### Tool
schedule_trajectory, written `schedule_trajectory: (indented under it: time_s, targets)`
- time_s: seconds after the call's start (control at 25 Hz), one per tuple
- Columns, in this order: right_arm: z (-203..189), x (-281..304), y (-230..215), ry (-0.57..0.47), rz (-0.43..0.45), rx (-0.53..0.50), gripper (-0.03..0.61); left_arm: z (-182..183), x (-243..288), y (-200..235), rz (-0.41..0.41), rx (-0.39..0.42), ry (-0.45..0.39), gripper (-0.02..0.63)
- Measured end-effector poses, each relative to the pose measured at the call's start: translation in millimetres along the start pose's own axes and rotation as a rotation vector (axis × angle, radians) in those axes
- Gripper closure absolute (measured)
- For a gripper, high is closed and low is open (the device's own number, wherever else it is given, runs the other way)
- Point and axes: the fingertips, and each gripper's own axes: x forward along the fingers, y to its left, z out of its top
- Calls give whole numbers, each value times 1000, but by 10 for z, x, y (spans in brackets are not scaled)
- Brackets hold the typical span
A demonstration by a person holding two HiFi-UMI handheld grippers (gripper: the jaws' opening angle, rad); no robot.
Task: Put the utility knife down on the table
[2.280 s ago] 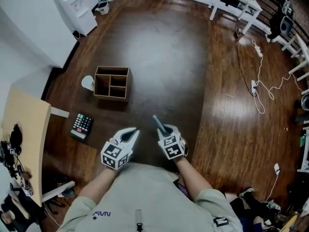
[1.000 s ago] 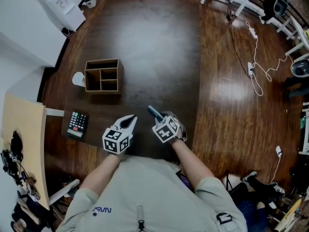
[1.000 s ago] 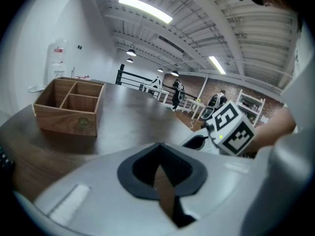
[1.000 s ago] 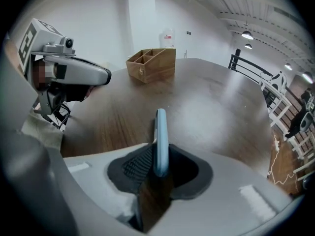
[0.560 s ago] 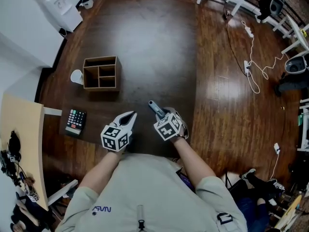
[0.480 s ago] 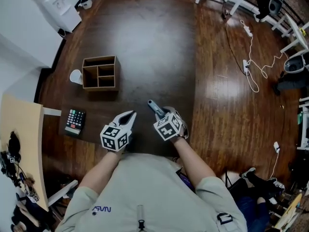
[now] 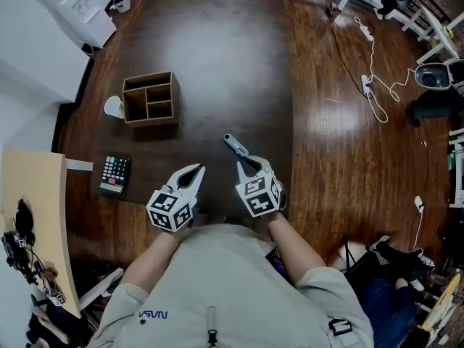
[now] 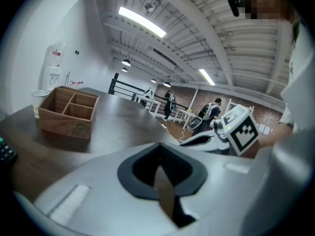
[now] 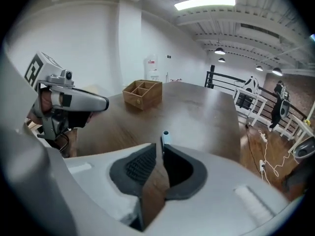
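Note:
The utility knife (image 7: 236, 147), grey with a pale end, lies flat on the dark wooden table (image 7: 210, 56). Its near end is just ahead of my right gripper (image 7: 250, 167). In the right gripper view the knife's pale end (image 9: 165, 136) shows just past my right gripper's (image 9: 161, 150) tips. The jaws are closing to a narrow slit, with nothing between the pads. My left gripper (image 7: 194, 171) hovers to the left, near the table's front edge. It is shut and empty, as the left gripper view (image 8: 158, 149) also shows.
A wooden box (image 7: 148, 98) with several compartments stands at the far left of the table, a white cup (image 7: 114, 106) beside it. A calculator (image 7: 114, 174) lies near the left front corner. On the floor to the right are cables and a power strip (image 7: 365, 85).
The right gripper has drawn back from the knife and risen, leaving it on the table. The left gripper has lifted slightly. The head camera has shifted, so the table sits higher in the frame.

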Motion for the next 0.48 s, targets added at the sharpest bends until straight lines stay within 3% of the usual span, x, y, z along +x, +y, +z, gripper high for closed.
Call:
schedule_trajectory:
  time_s: [0.2, 0.48]
  targets:
    - [-12, -271, 266, -67, -38, 34, 575, -117, -391, -120, -13, 0, -25, 612]
    - [-276, -625, 1041, -69, -7, 20, 575, -418, -1128, -280, -25, -30, -71, 612]
